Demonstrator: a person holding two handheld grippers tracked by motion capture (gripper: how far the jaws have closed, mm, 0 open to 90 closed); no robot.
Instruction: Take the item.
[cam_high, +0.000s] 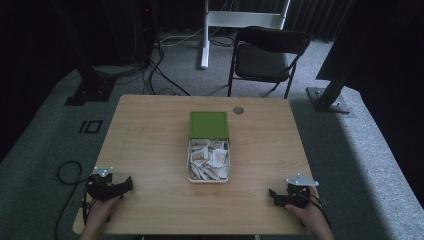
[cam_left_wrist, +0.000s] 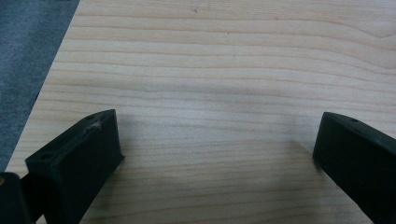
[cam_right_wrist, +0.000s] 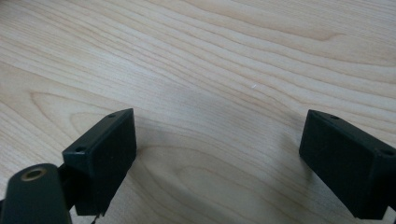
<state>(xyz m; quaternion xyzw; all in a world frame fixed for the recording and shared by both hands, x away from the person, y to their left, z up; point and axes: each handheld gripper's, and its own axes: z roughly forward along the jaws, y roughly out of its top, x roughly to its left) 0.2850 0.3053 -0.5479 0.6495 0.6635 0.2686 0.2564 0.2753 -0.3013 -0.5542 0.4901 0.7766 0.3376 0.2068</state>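
While both grippers — left (cam_high: 129, 184), right (cam_high: 271, 193) — rest spread and empty at the table's (cam_high: 150, 130) near corners, the open box (cam_high: 208, 167) of packets waits centred, reachable by either.

High view: fixed above the near table (cam_high: 150, 150) edge, looks fwd and down, takes in whole top w/ box (cam_high: 208, 152) at centre, chair (cam_high: 267, 55) at 12 o'clock. Left and right gripper views: ride low, close to the wood, facing bare tabletop at 7 and 5 o'clock corners, shared w/ high view.
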